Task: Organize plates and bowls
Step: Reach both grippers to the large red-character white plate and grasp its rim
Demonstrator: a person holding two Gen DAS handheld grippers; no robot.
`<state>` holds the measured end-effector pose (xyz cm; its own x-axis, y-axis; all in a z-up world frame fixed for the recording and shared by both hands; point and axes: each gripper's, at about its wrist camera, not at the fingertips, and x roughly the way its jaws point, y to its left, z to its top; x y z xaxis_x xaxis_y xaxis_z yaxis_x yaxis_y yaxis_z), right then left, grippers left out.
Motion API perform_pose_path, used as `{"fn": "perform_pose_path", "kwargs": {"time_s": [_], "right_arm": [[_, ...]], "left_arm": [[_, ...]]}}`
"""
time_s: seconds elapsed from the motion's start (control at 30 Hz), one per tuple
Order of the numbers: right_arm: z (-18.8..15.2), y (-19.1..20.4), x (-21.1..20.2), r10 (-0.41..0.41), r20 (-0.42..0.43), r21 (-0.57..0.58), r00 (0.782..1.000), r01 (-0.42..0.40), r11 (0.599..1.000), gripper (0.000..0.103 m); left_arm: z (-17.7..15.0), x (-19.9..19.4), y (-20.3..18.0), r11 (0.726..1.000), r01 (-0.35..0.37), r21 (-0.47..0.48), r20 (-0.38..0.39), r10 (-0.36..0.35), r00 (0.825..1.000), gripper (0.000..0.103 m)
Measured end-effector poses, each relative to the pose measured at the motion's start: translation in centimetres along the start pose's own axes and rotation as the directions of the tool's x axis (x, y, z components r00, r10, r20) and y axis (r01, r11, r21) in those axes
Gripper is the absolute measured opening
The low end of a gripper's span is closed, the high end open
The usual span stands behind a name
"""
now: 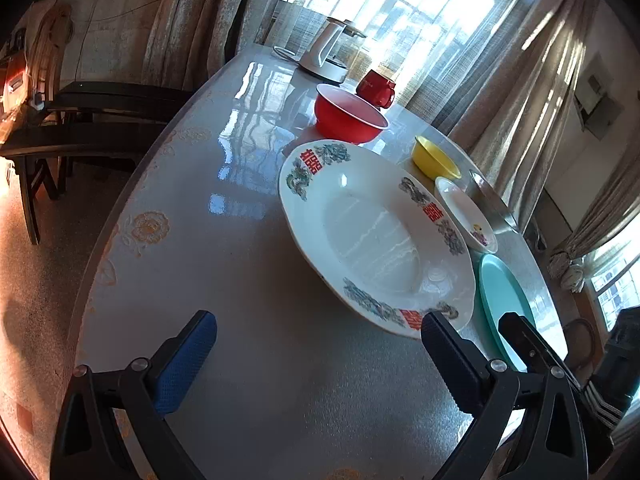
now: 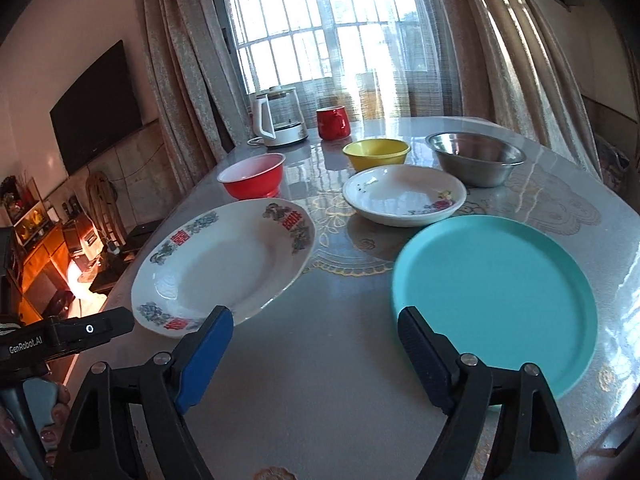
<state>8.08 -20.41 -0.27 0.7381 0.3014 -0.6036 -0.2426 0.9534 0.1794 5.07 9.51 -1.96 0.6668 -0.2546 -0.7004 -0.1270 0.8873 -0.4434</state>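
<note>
Large white plate (image 2: 224, 264) with red characters and green-grey motifs on its rim, deep well, empty, lying flat near the table's left edge. Teal plate (image 2: 496, 300) to its right, round, raised rim, empty, flat, set apart from the white one. Small white dish (image 2: 404, 196) with a flower print, empty, behind and between the two. Red bowl (image 2: 254, 180) upright behind the large plate, white inside. Yellow bowl (image 2: 376, 154) upright behind the small dish. Steel bowl (image 2: 476, 162) upright at back right, just beside the yellow one.
</note>
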Motion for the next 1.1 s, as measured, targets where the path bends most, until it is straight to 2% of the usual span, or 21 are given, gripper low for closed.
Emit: {"fn": "perform_pose_path", "kwargs": {"time_s": [0.07,0.23,0.33,0.4,0.47,0.63,0.8,0.87,0.9,1.0,1.1], "right_arm": [[0.5,0.0,1.2,0.048,-0.023,0.018,0.999,-0.048,0.999,0.08],[1.9,-0.4,4.2,0.121,-0.09,0.103,0.989,-0.112,0.988,0.079],[2.3,-0.5,6.0,0.129,-0.127,0.119,0.983,-0.114,0.986,0.075],[2.6,-0.4,7.0,0.14,-0.14,0.122,0.98,-0.123,0.985,0.069],[2.9,-0.2,7.7,0.152,-0.143,0.116,0.978,-0.136,0.984,0.06],[3.4,-0.7,9.8,0.186,-0.165,0.162,0.969,-0.16,0.974,0.047],[3.8,-0.5,10.6,0.222,-0.162,0.177,0.961,-0.193,0.965,0.043],[4.1,-0.5,11.1,0.223,-0.176,0.182,0.959,-0.191,0.965,0.041],[4.1,-0.6,11.2,0.225,-0.172,0.19,0.959,-0.191,0.963,0.041],[4.2,-0.8,11.4,0.235,-0.168,0.208,0.957,-0.198,0.958,0.041],[4.1,-0.6,11.3,0.226,-0.171,0.199,0.959,-0.191,0.961,0.041]], "left_arm": [[0.7,0.3,0.3,1.0,-0.007,-0.012,0.003,0.007,1.0,0.103],[2.7,1.3,0.4,0.999,-0.004,-0.033,0.038,0.006,0.999,0.103],[3.7,2.1,0.2,1.0,-0.022,-0.021,0.049,0.023,0.999,0.103],[4.3,2.4,0.3,1.0,-0.005,-0.022,0.047,0.006,0.999,0.1],[4.8,2.7,0.2,1.0,-0.001,-0.014,0.063,0.002,0.998,0.091],[5.4,4.0,-0.4,0.999,-0.003,0.035,0.062,0.0,0.998,0.082],[5.3,5.1,-1.2,0.994,-0.03,0.105,0.076,0.022,0.997,0.073],[5.2,5.6,-1.4,0.992,-0.022,0.121,0.065,0.014,0.998,0.062],[5.1,5.9,-1.5,0.992,-0.026,0.125,0.054,0.019,0.998,0.062],[5.2,6.3,-1.3,0.994,-0.013,0.112,0.042,0.008,0.999,0.06],[5.3,6.2,-0.8,0.997,-0.006,0.08,0.05,0.002,0.999,0.054]]}}
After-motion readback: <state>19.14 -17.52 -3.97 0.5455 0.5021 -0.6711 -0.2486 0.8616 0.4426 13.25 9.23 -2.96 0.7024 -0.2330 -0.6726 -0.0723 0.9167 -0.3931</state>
